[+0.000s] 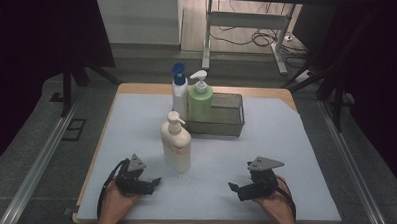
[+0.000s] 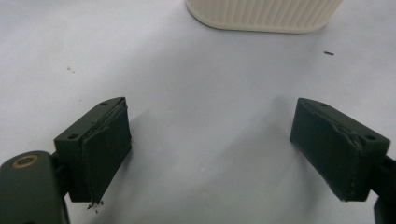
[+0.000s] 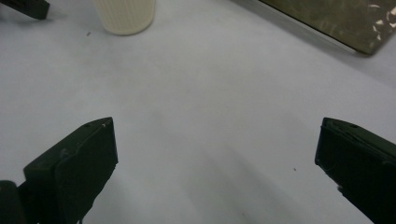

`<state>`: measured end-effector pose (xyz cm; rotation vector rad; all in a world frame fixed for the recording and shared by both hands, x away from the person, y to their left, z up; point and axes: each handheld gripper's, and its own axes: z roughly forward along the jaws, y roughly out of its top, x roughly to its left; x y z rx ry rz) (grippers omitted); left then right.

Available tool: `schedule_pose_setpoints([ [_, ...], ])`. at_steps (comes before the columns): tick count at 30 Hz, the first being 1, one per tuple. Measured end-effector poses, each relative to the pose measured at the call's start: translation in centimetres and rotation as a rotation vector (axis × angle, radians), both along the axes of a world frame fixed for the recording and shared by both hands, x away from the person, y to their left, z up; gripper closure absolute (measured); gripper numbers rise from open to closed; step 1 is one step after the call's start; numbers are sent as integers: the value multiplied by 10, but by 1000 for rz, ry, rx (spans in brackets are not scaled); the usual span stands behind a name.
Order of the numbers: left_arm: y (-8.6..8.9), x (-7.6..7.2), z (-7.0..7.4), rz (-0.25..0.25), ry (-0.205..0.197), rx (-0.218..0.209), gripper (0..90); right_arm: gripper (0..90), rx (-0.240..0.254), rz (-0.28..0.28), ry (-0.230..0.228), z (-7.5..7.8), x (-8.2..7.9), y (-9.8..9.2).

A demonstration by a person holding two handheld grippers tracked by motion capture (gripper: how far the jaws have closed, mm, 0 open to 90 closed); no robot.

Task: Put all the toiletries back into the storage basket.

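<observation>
Dark curtains, grey floor, white desk frame behind.

mat between hands open | cream bottle blocks centre-left; basket behind

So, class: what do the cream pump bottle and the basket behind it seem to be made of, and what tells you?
Cream pump bottle: probably plastic, matte and opaque; the left gripper view shows fine moulded vertical ribs around its base.
Basket: likely metal mesh, dull grey-brown; its walls look see-through with a thin rim, though the weave is too small to confirm.
</observation>
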<state>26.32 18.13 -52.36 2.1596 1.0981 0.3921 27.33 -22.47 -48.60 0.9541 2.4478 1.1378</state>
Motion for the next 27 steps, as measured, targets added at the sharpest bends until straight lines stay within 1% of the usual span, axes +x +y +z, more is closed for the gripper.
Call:
schedule_pose_setpoints([
  [8, 0, 0, 0, 0, 0, 0, 122, 0, 21, 26, -8, 11, 5, 15],
  [12, 0, 0, 0, 0, 0, 0, 122, 0, 34, 39, 0, 18, 7, 25],
  [20, 0, 0, 0, 0, 1, -2, 122, 0, 48, 67, 1, 26, 11, 46],
  [22, 0, 0, 0, 3, 0, -3, 122, 0, 57, 68, 12, 27, 12, 51],
  [25, 0, 0, 0, 3, -1, -2, 122, 0, 85, 75, 47, 29, 15, 57],
  [27, 0, 0, 0, 3, -1, -2, 122, 0, 91, 76, 45, 31, 16, 62],
])
